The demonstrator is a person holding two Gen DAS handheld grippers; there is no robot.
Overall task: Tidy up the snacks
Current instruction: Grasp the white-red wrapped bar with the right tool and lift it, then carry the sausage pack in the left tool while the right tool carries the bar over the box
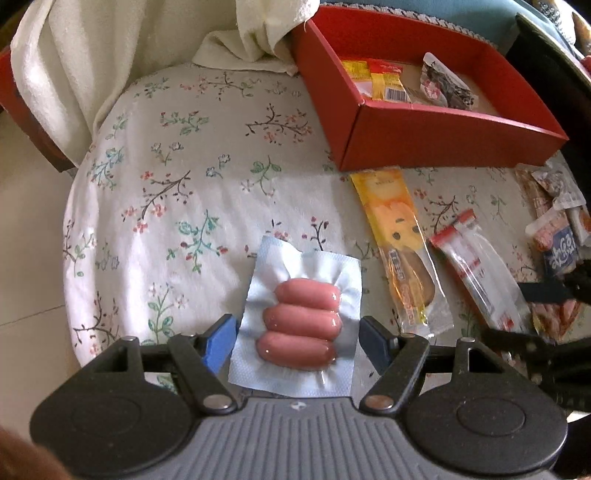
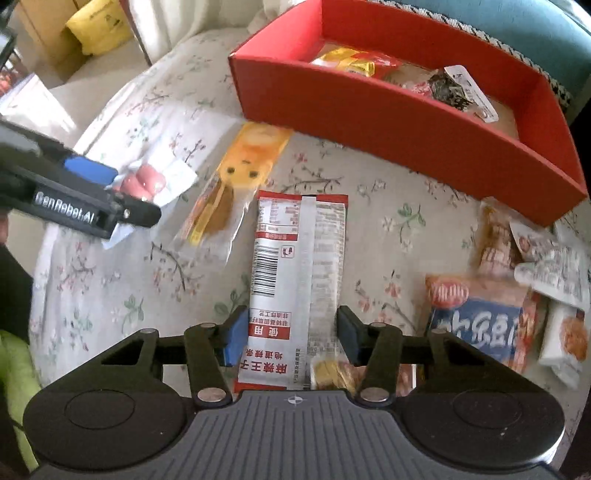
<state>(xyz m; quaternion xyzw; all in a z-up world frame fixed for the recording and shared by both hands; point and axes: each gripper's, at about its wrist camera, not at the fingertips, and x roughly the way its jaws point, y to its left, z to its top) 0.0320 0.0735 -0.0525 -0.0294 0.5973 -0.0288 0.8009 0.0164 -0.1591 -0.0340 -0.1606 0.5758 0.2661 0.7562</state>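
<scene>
Under me a floral cloth point(image 1: 177, 177) covers the round counter. A cream towel point(image 1: 74, 55) drapes at its far edge. A teal cushion point(image 2: 517, 33) lies beyond, and a yellow bag point(image 2: 98, 26) sits off left.

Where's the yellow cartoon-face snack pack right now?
The yellow cartoon-face pack lies on the floral cloth, just in front of the red box, between the sausage pack and the red-and-white packet.
</scene>
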